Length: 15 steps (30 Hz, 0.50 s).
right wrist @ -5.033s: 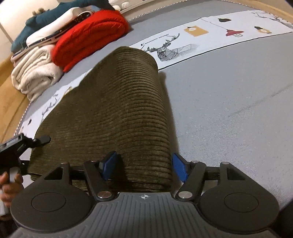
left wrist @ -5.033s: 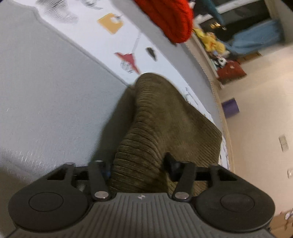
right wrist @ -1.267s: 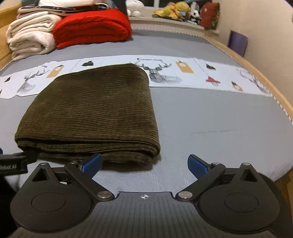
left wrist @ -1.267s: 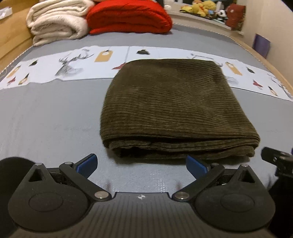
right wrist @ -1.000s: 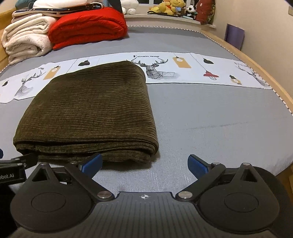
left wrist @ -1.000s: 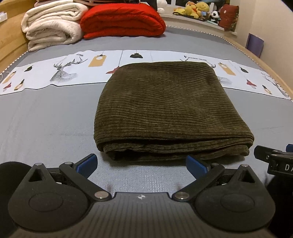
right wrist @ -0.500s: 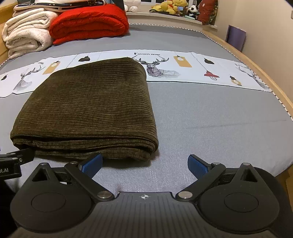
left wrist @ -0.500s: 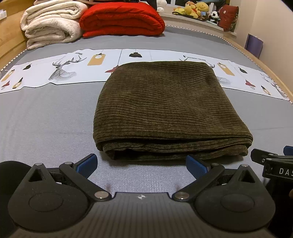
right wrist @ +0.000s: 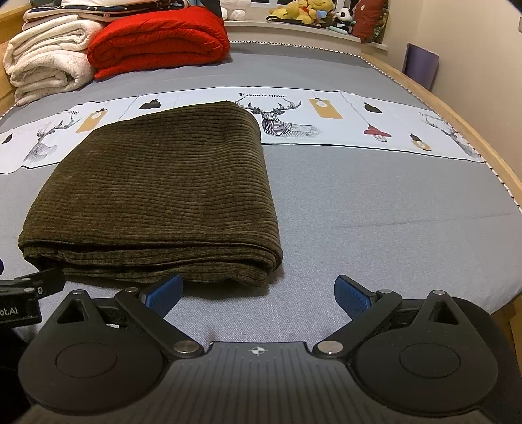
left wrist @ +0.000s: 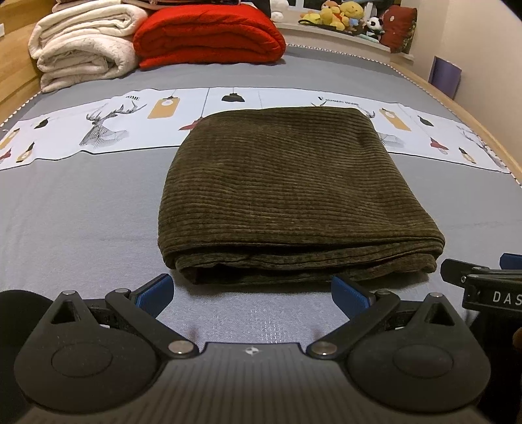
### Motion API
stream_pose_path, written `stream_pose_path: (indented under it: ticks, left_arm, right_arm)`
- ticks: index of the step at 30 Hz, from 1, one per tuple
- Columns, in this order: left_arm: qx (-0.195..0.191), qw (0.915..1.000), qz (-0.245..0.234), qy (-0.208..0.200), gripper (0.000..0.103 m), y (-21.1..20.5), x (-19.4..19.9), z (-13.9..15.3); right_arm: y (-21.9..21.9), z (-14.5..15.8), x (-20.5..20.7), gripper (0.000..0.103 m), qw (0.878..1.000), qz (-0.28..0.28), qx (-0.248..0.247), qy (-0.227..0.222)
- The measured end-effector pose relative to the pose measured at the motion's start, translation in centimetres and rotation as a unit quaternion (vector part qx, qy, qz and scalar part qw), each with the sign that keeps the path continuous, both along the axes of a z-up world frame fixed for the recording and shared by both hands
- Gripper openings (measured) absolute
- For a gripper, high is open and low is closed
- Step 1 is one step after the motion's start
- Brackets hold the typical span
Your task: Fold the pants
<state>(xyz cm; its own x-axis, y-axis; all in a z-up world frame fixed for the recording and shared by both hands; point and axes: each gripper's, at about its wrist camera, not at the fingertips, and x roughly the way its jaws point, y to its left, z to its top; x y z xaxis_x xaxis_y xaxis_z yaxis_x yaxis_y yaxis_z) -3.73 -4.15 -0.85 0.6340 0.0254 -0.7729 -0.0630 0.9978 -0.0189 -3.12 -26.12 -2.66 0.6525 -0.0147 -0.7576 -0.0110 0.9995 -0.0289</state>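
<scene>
The dark olive corduroy pants (left wrist: 287,189) lie folded into a flat rectangle on the grey bed, layered edges facing me; the right wrist view shows the pants (right wrist: 156,189) left of centre. My left gripper (left wrist: 253,292) is open just short of the near edge, nothing between its blue pads. My right gripper (right wrist: 259,290) is open too, in front of the stack's near right corner, touching nothing. The right gripper's tip (left wrist: 483,280) shows at the right edge of the left wrist view; the left gripper's tip (right wrist: 29,287) shows at the left edge of the right wrist view.
A white printed strip (left wrist: 107,127) with deer crosses the grey bed cover (right wrist: 375,208) under the pants' far end. A red quilt (left wrist: 208,36) and cream blankets (left wrist: 81,55) are stacked at the head. A wooden bed rail (right wrist: 456,124) runs along the right; stuffed toys (right wrist: 303,9) line a shelf.
Five seconds ago both grippers were shut on the lifted pants; now the pants lie flat and both are open. Over the last second the views only shifted slightly.
</scene>
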Motion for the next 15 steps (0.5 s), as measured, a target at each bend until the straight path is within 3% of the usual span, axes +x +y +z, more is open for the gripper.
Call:
stream_pose_path:
  ticks: [15]
  left_arm:
    - [-0.011,0.9999,-0.001,0.001,0.103,0.26,-0.02,0.06]
  right_arm:
    - [0.02,-0.11,0.0,0.099,1.0,0.003,-0.004,0.002]
